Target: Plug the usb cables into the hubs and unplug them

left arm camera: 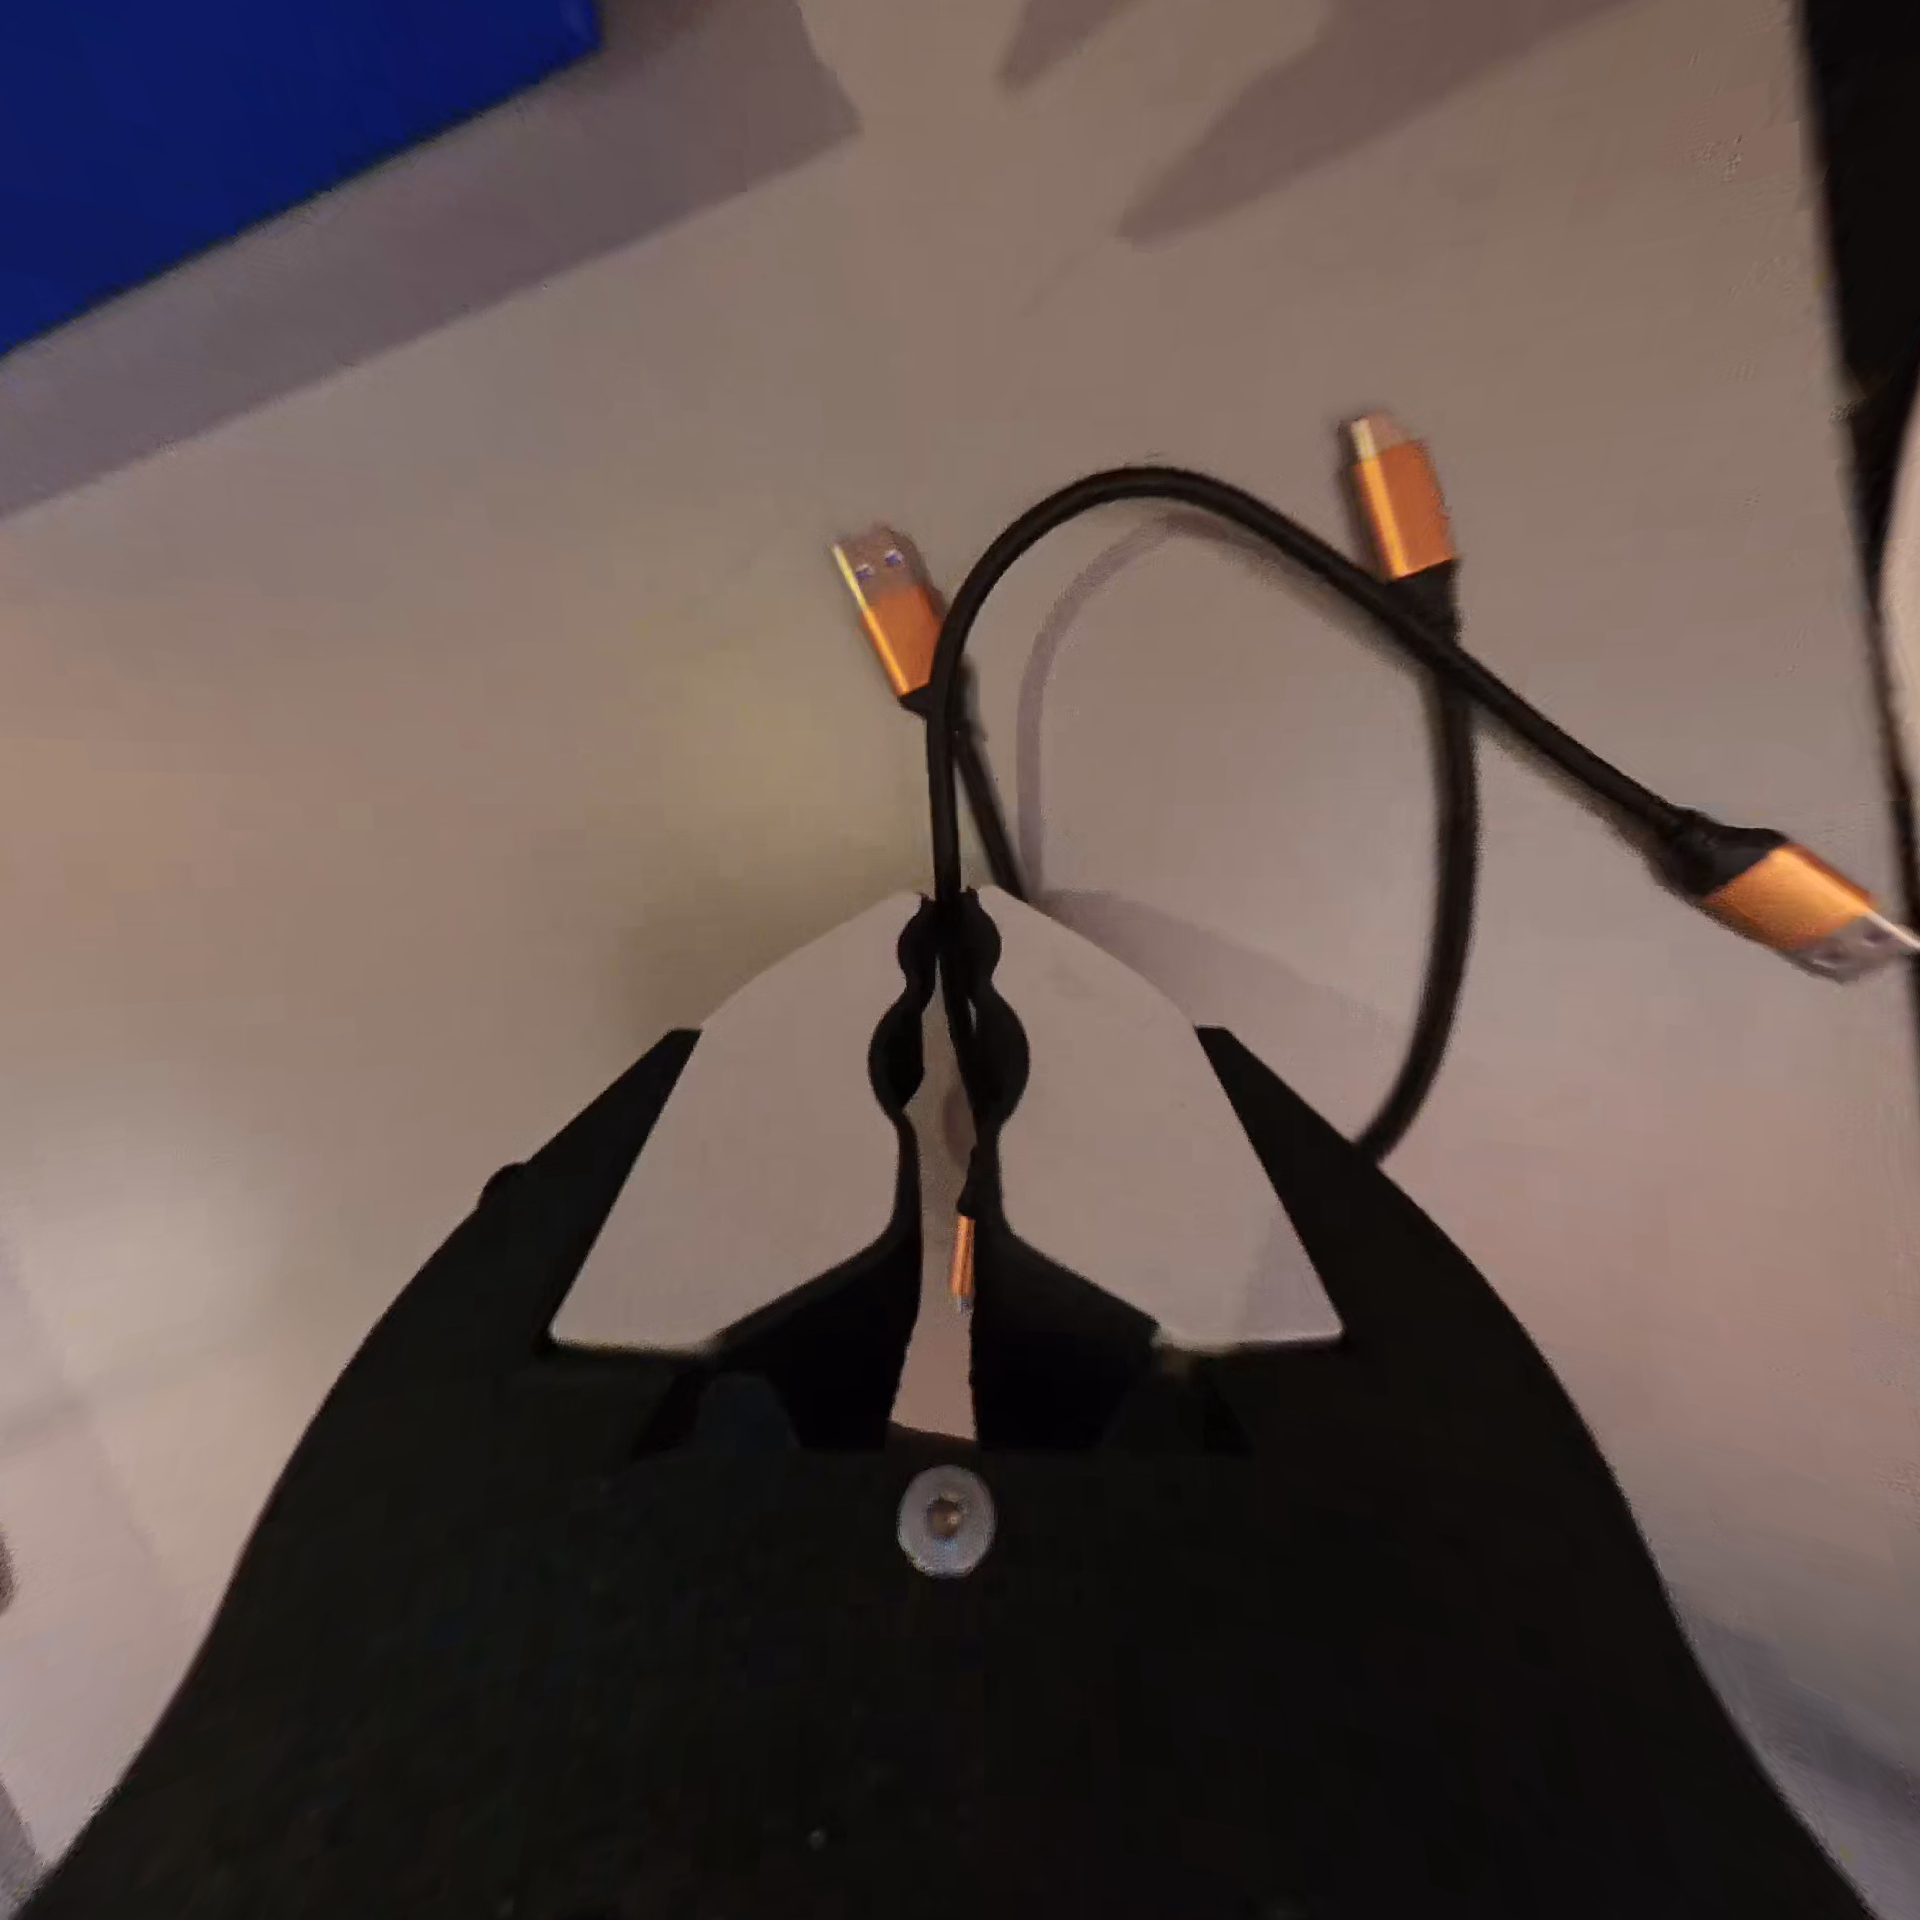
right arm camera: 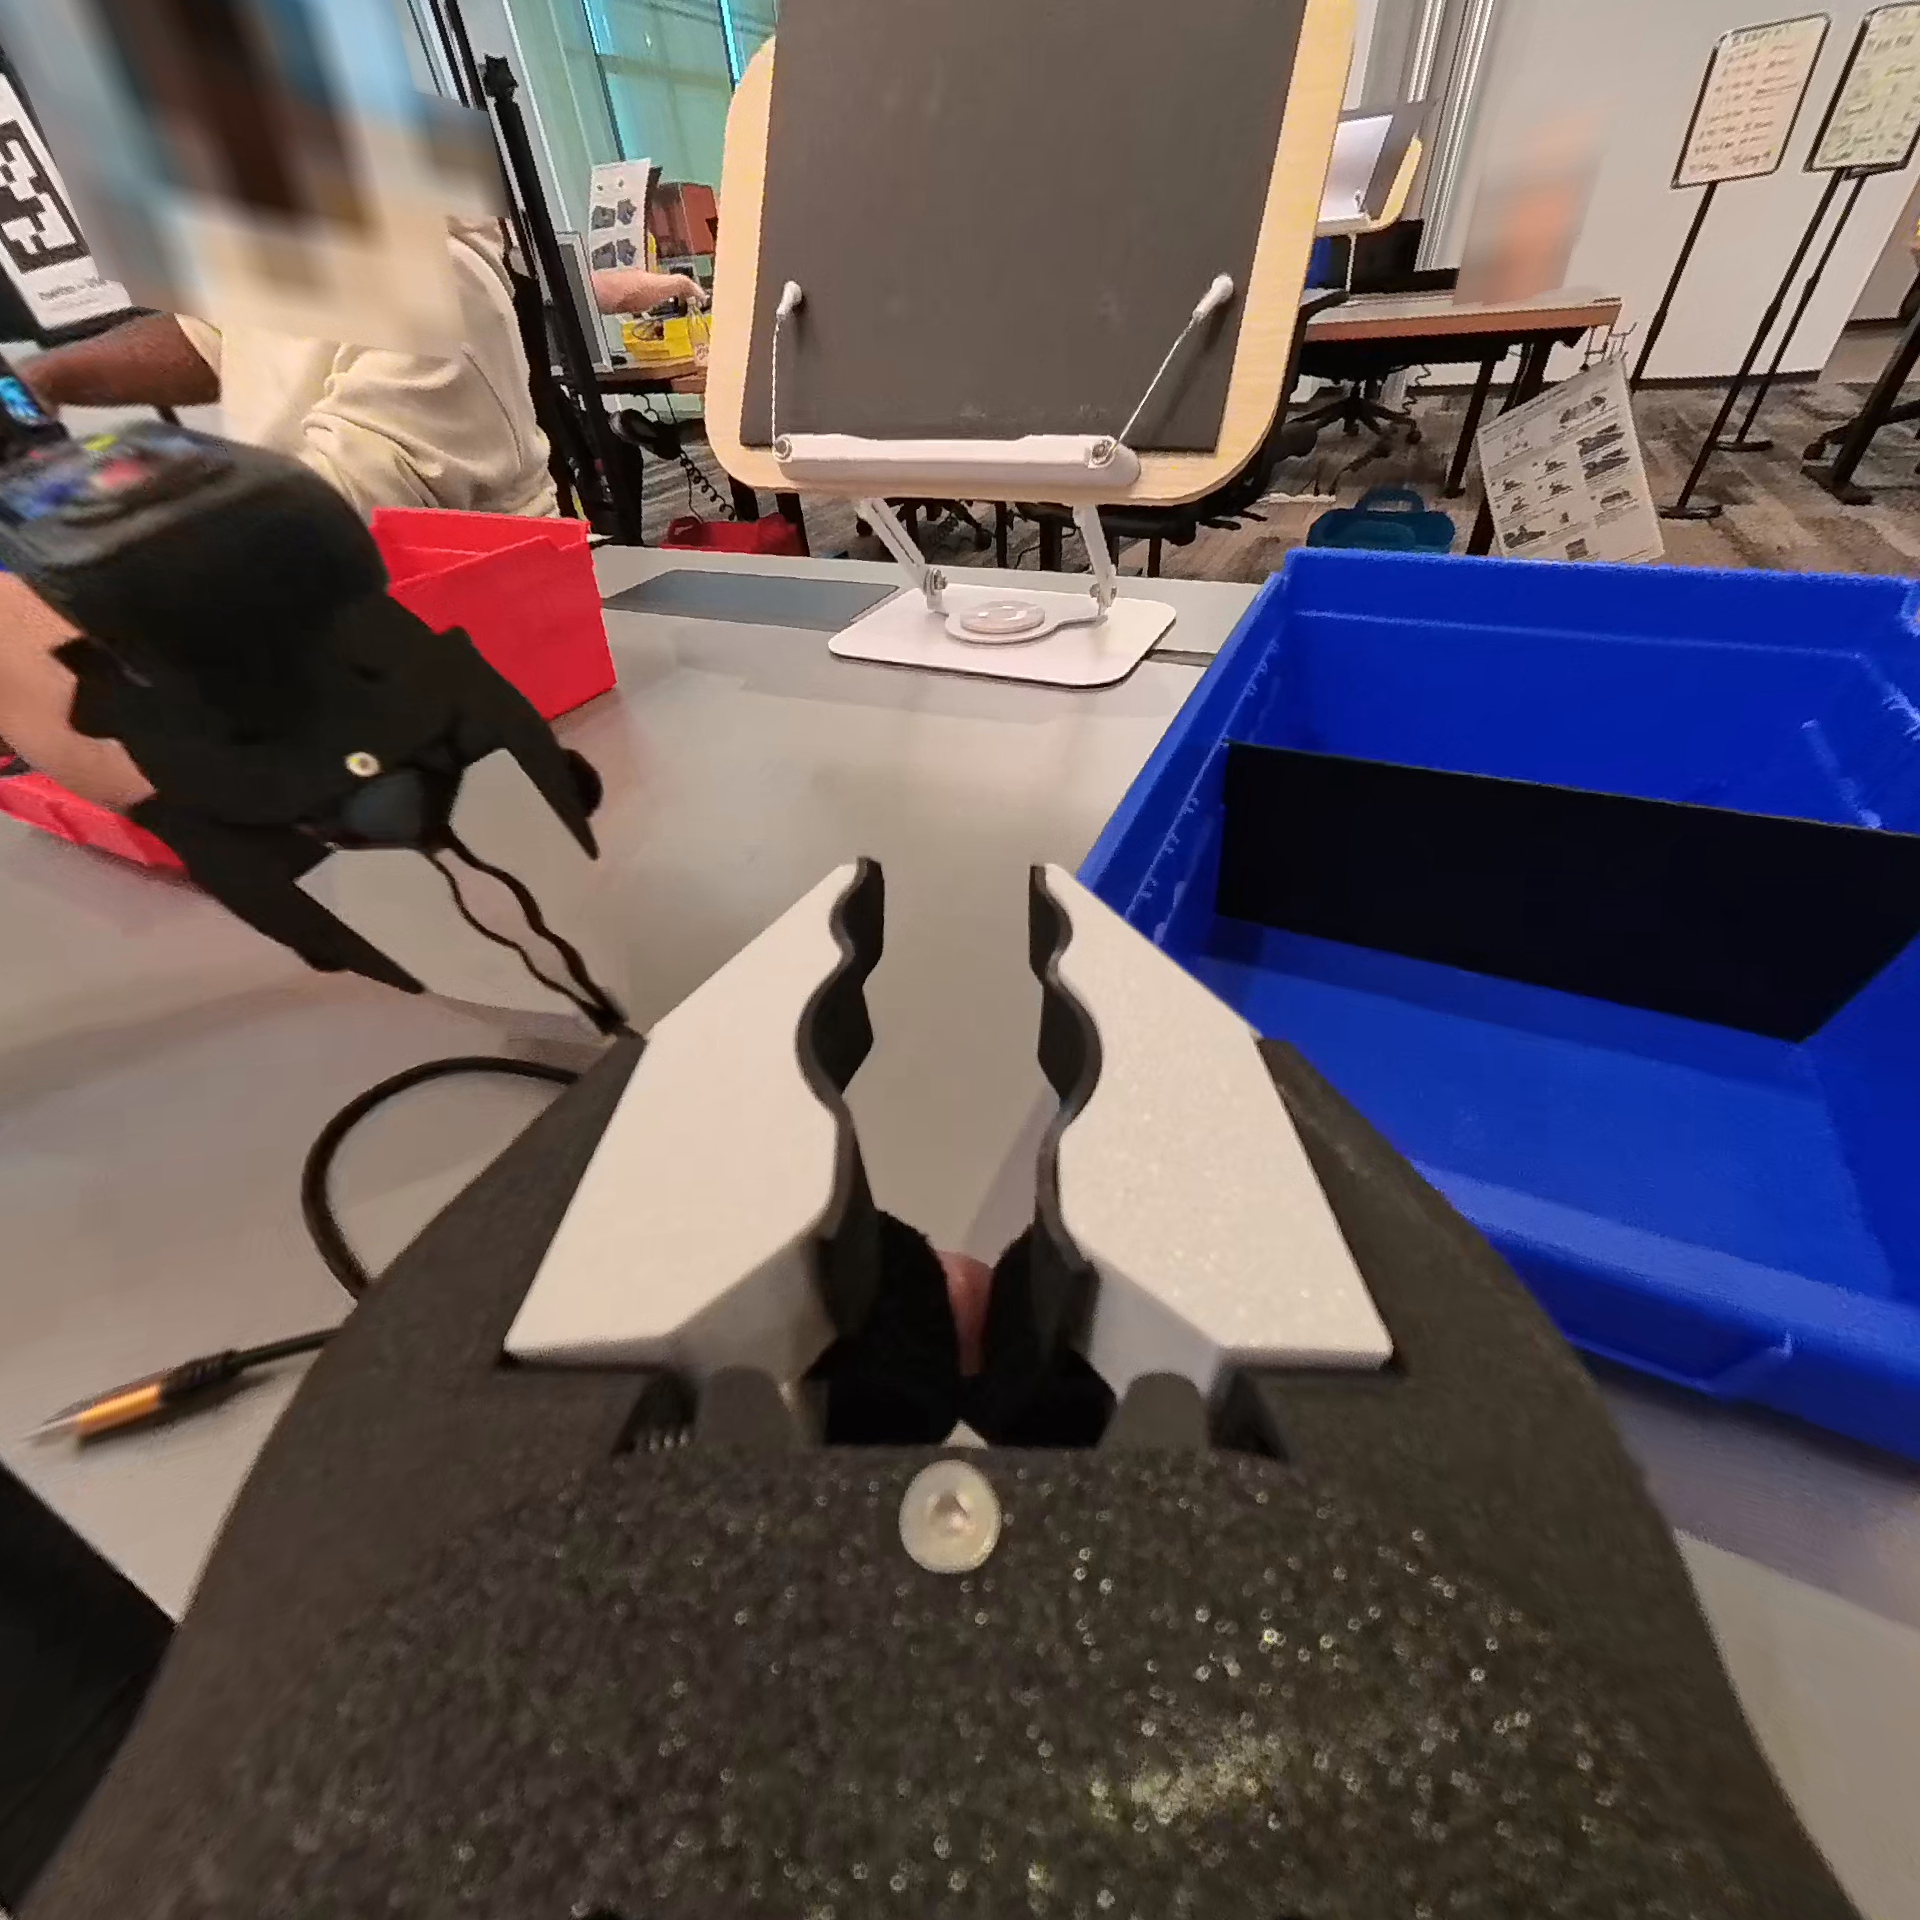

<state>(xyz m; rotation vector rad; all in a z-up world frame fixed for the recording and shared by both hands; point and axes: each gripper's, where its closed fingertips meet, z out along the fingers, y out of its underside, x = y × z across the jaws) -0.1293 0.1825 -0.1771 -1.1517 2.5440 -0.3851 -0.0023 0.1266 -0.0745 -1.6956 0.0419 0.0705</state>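
Left claw (left arm camera: 948,914) pinching black cable (left arm camera: 1091,499) above tabletop (left arm camera: 416,831); second cable (left arm camera: 1444,831) beneath. Right claw (right arm camera: 956,883) spread, empty, beside blue bin (right arm camera: 1558,1195).

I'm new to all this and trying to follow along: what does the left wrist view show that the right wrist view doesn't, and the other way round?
Only the left wrist view: the left claw shut on a black braided cable, plus four orange metal plugs, one being.

Only the right wrist view: the open right claw, a blue plastic bin with a black divider, a red plastic bin, and a wooden-edged stand.

Both: the grey table, black cable and left claw.
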